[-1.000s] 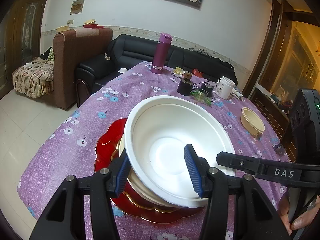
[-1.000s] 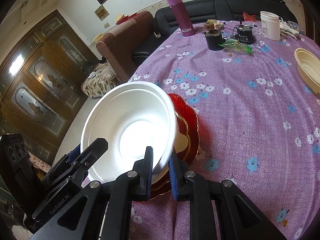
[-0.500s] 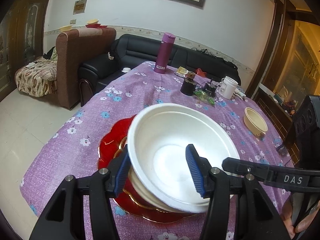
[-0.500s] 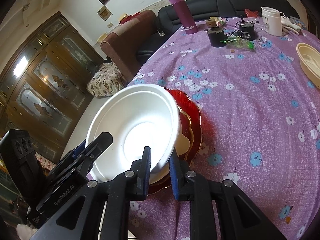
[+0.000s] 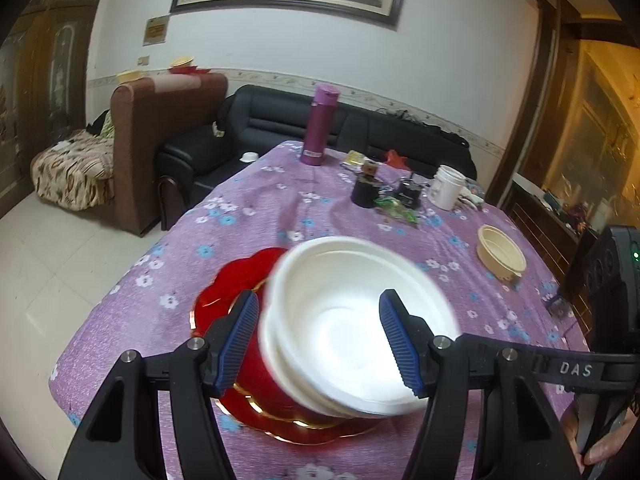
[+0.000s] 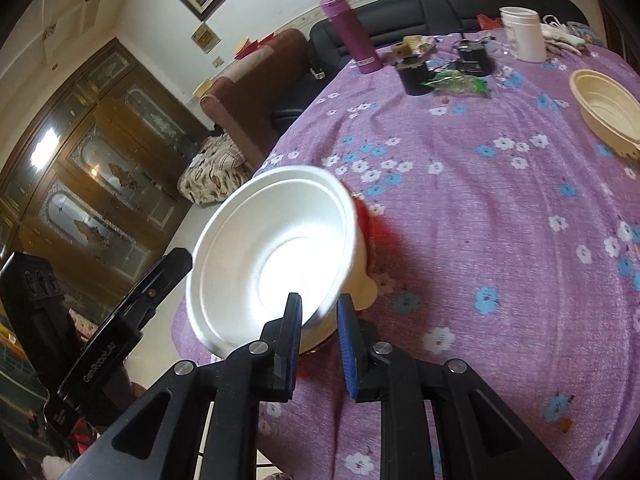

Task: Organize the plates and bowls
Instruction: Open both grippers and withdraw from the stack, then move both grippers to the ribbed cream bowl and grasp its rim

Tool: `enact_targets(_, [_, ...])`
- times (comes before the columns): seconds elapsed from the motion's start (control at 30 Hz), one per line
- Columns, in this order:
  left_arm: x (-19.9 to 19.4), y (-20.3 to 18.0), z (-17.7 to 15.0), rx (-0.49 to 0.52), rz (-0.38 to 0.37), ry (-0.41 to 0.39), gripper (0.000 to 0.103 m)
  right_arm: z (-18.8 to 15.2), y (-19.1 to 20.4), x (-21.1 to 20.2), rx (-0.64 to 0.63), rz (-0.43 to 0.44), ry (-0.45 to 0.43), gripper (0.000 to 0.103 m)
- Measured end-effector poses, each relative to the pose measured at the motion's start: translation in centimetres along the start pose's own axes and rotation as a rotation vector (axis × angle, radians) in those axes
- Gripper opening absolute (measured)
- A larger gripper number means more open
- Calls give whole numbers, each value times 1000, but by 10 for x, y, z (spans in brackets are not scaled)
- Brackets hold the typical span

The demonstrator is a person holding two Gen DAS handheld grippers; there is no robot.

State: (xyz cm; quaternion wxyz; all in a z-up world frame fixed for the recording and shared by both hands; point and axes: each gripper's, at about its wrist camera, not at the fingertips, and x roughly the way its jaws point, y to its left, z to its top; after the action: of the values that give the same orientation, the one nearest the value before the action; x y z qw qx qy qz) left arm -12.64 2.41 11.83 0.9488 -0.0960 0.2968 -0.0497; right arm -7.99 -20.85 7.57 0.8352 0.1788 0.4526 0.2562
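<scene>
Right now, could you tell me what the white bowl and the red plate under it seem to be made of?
White bowl: probably foam or moulded pulp, matte, with a thin stepped rim. Red plate: probably glossy plastic or glass; it shines, looks translucent and has a gold scalloped edge. Neither is certain from the look alone.

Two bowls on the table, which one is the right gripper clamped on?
The white bowl, tilted over the red plate: the right gripper pinches its rim. The cream bowl sits untouched across the table.
</scene>
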Motion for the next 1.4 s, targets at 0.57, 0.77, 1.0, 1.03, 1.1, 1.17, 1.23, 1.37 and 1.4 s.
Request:
enact_targets(0.57, [-5, -60, 0, 116, -55, 1, 64, -2, -44, -30, 98, -1, -63, 20])
enact_targets(0.77, [14, -125, -18, 257, -140, 60, 72, -9, -92, -49, 202, -54, -98, 20])
enact_targets(1.0, [85, -185, -51, 368, -207, 223, 73, -17, -163, -88, 363, -140, -176, 19])
enact_targets(1.03, [95, -190, -54, 374, -193, 246, 73, -18, -171, -94, 382, -152, -188, 19])
enact_targets(1.1, [120, -200, -57, 377, -197, 296, 73, -18, -183, -103, 408, -174, -206, 19])
enact_targets(1.17, [139, -205, -56, 373, -157, 299, 73, -15, -193, -111, 430, -189, -225, 19])
enact_targets(1.23, [160, -208, -55, 374, -122, 313, 75, -9, -202, -119, 449, -217, -253, 19])
enact_targets(1.37, [191, -202, -57, 331, -88, 338, 75, 8, -220, -126, 496, -253, -291, 20])
enact_targets(1.4, [195, -199, -58, 315, -85, 344, 75, 14, -224, -129, 507, -253, -305, 20])
